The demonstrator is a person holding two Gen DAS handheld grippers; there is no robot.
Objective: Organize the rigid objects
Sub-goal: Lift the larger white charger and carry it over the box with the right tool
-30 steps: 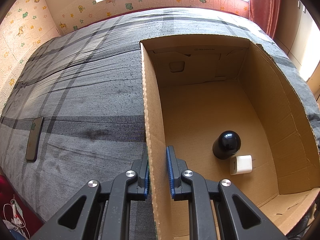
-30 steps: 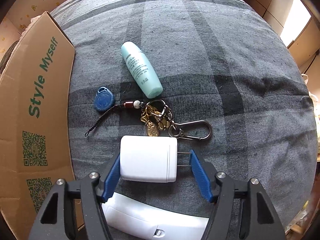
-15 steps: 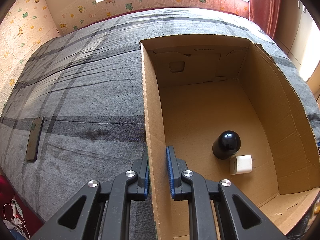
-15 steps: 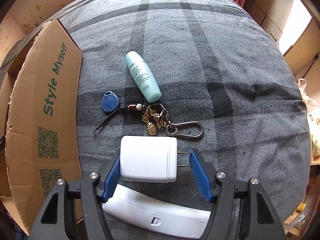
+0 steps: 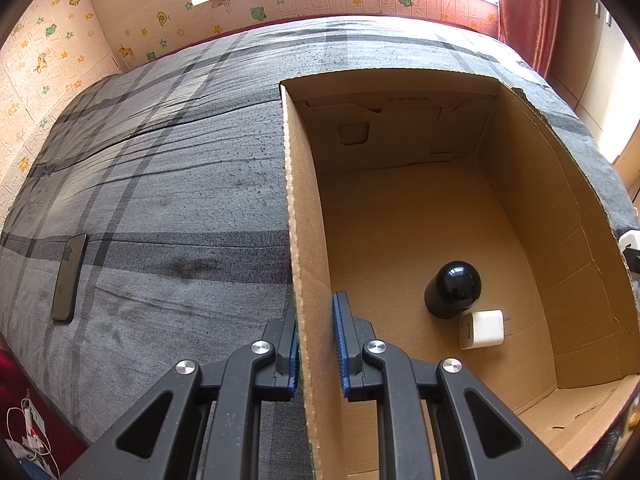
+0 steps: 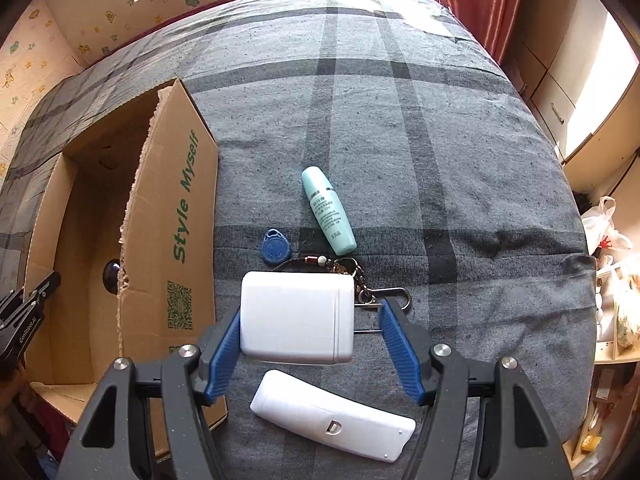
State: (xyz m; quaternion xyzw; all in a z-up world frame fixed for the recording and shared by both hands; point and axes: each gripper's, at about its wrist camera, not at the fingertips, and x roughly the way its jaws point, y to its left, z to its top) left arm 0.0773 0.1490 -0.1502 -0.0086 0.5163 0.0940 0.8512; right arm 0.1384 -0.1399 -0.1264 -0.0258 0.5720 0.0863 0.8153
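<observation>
We pinch the cardboard box wall with our left gripper, fingers narrow. Our right gripper holds the white charger above the bed, one finger on its body, the other on the prong tips. That hold looks poor: the charger could pivot and drop onto the keys or catch the torn box edge.

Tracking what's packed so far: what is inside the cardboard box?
Inside the cardboard box lie a black domed object and a small white charger. The near left corner is hidden behind the wall.
</observation>
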